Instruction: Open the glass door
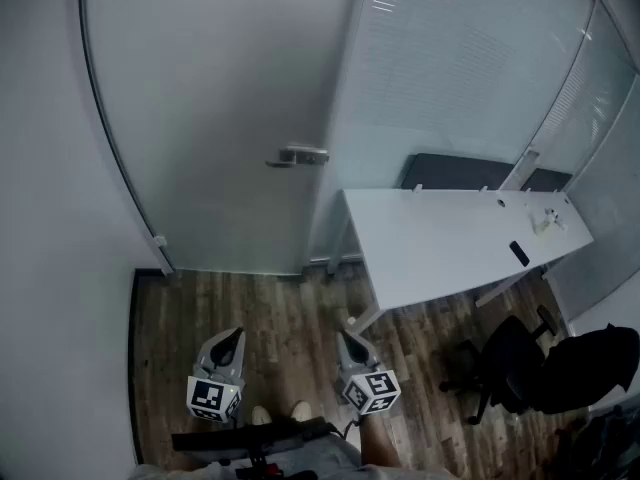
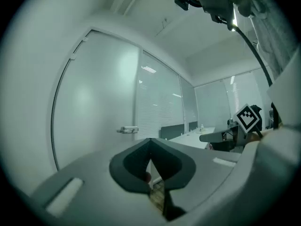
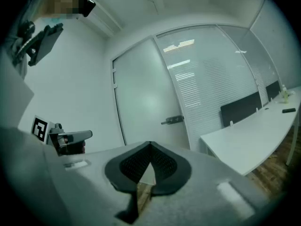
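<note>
Glass door [image 1: 220,118] is shut, flush in its frame. Hinges run down its left edge, and the lever handle [image 1: 297,156] sits on the right edge, next to the blinds partition.

Left hand-held gripper [image 1: 232,338] and right hand-held gripper [image 1: 347,340] hang low over the wood floor [image 1: 290,303], side by side and roughly level, both aimed at the door. Looks like a ready pose, w/ no reach begun. Both have jaws pressed together w/ nothing btwn them. Left gripper view shows the tips meeting [image 2: 150,141], and right gripper view shows the same [image 3: 149,145]. Probably kept closed bc a lever only needs pushing down, not pinching, though that's a guess.

Handle is well apart from both.
- Head view: approx 1 o'clock from the left tips, 11 o'clock from the right tips.
- Left gripper view: handle [image 2: 128,130] at approx 10 o'clock of the tips.
- Right gripper view: handle [image 3: 172,120] at approx 1 o'clock of the tips.

White surface [image 1: 450,238] is at 2 o'clock from the right one, close to the door's handle side, w/ a chair [image 1: 505,363] at 3 o'clock. That leaves the left side as the freer approach. Task not started.
</note>
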`<action>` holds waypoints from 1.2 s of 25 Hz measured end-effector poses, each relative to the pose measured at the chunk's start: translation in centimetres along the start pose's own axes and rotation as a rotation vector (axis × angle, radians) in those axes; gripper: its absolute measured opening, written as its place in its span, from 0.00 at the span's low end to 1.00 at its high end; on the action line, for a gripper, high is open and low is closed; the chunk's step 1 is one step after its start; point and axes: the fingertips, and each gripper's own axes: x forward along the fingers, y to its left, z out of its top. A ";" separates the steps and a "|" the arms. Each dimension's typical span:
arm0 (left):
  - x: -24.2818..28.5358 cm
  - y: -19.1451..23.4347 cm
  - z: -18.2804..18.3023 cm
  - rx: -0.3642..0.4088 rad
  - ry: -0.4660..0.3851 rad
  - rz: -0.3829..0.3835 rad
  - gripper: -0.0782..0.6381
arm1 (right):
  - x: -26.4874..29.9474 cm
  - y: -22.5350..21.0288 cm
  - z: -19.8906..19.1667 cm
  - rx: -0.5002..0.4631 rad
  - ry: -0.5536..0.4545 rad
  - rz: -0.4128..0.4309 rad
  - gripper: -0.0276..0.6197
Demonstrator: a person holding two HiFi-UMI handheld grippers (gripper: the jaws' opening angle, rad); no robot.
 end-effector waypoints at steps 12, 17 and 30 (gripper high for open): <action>-0.8 0.6 -0.5 -0.007 0.004 -0.005 0.11 | -0.1 1.0 0.0 0.014 -0.016 -0.002 0.05; -1.5 1.4 -0.5 0.005 0.001 -0.011 0.11 | 0.0 1.9 -0.5 0.017 -0.009 -0.018 0.05; -3.7 5.5 -1.9 0.035 0.014 -0.028 0.11 | 1.7 5.2 -2.3 0.030 0.019 -0.057 0.05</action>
